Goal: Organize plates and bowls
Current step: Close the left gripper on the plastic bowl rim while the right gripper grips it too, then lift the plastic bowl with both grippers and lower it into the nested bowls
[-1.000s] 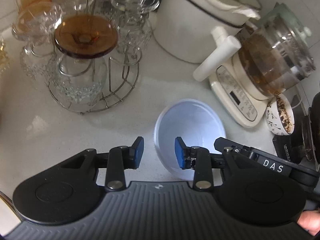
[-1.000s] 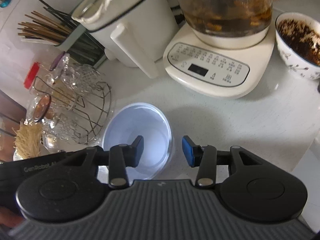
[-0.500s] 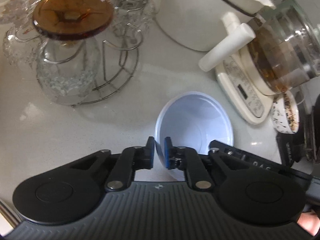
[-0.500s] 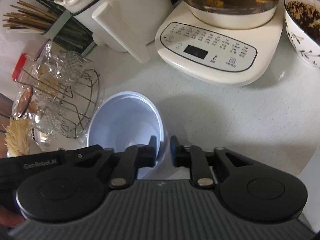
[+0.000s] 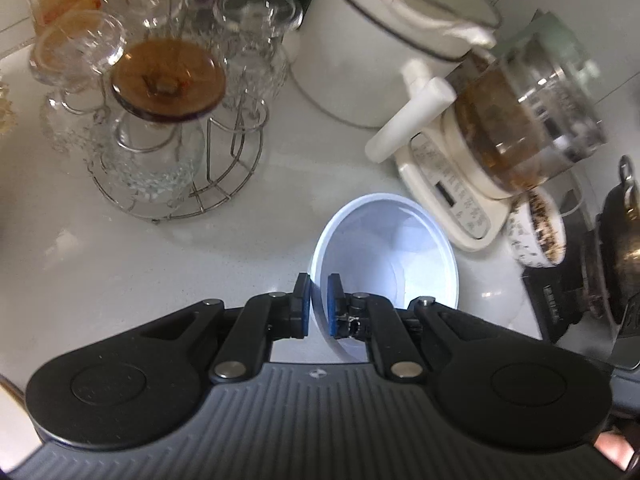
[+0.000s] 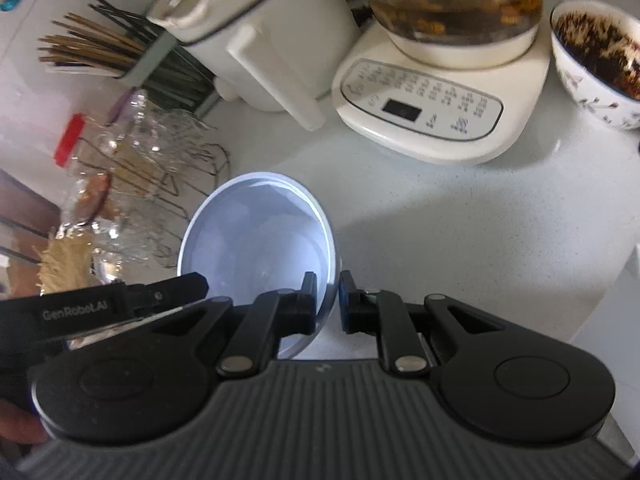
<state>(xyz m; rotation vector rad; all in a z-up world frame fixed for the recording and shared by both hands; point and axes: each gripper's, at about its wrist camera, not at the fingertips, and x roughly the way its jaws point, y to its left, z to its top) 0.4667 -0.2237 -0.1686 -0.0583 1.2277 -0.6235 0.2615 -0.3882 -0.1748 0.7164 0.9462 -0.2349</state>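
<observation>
A pale blue-white bowl is held between both grippers above the white counter. My left gripper is shut on the bowl's left rim, one pad inside and one outside. In the right wrist view my right gripper is shut on the right rim of the same bowl, and the left gripper's black body shows at the bowl's lower left. A patterned bowl with dark contents stands at the far right.
A wire rack with glass cups and an amber lid stands at the left. A white pot and a tea kettle on a cream base stand behind. Chopsticks in a holder are at the back left. A dark stove pot is at right.
Both grippers closed onto opposite rims of the bowl a second ago. Since then the bowl has lifted and the views have pulled back from the counter.
</observation>
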